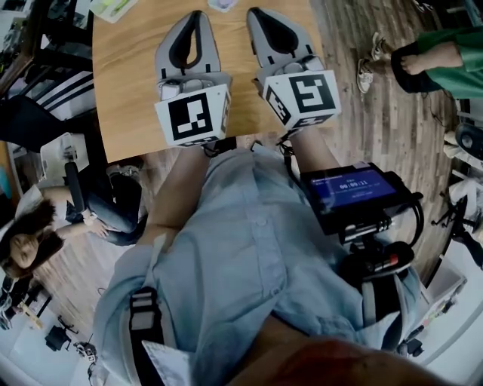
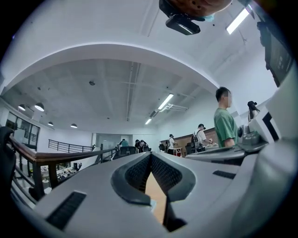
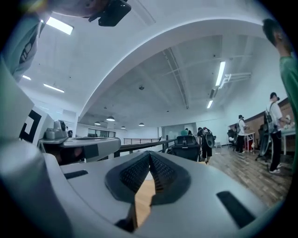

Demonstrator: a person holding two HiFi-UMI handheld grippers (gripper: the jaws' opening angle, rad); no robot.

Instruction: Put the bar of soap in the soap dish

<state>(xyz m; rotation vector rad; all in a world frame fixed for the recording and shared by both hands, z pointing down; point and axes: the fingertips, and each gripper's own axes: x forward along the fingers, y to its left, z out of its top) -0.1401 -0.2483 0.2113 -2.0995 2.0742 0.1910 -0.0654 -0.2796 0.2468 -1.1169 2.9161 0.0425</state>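
Both grippers are held up side by side over the wooden table (image 1: 136,90), close to my chest and pointing away from me. The left gripper (image 1: 198,16) (image 2: 150,157) is shut, its tips meeting with nothing between them. The right gripper (image 1: 255,12) (image 3: 150,154) is shut too, and empty. No bar of soap shows in any view. A small pale thing (image 1: 223,4) lies on the table just past the fingertips, cut off by the top edge; I cannot tell what it is. Both gripper views look level across the room, with only a sliver of tabletop between the jaws.
A yellow-green item (image 1: 113,7) lies at the table's far left corner. A seated person (image 1: 45,226) is at the left and a person in green (image 1: 445,60) at the right on the wooden floor (image 1: 392,113). A box with a blue screen (image 1: 355,188) hangs at my right side.
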